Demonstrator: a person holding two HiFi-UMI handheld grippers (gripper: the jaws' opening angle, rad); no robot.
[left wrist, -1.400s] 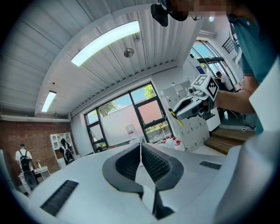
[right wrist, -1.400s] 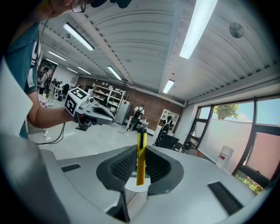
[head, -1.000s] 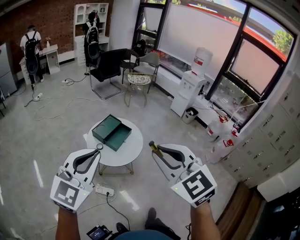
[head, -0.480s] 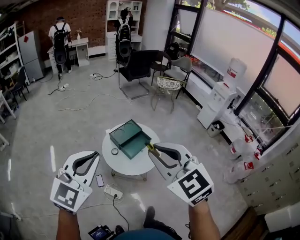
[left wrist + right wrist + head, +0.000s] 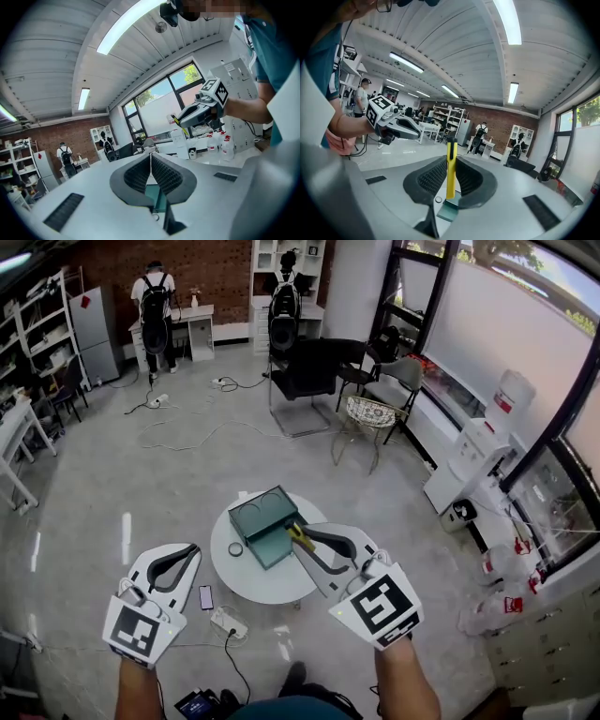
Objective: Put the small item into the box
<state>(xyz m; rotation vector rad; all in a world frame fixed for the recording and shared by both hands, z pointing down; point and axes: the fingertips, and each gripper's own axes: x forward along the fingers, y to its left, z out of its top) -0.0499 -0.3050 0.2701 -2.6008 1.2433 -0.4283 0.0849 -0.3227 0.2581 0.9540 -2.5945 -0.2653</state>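
An open dark-green box (image 5: 266, 523) lies on a round white table (image 5: 264, 579). My right gripper (image 5: 297, 537) is shut on a thin yellow item with a black tip (image 5: 299, 535), held above the box's right edge. In the right gripper view the yellow item (image 5: 450, 171) stands upright between the pads, with a corner of the box (image 5: 447, 210) below. My left gripper (image 5: 192, 551) hovers left of the table, shut, with nothing in it. In the left gripper view its pads (image 5: 140, 172) meet, and the box (image 5: 155, 198) shows beneath them.
A small ring (image 5: 234, 548) lies on the table left of the box. A phone (image 5: 204, 597) and a power strip (image 5: 230, 622) lie on the floor by the table. Chairs (image 5: 314, 371) stand behind, a water dispenser (image 5: 473, 460) at right, people (image 5: 155, 301) far back.
The table and box have slid from left of my right gripper to under it. The yellow item's tip now sits over the box's edge. My left gripper stays shut at lower left.
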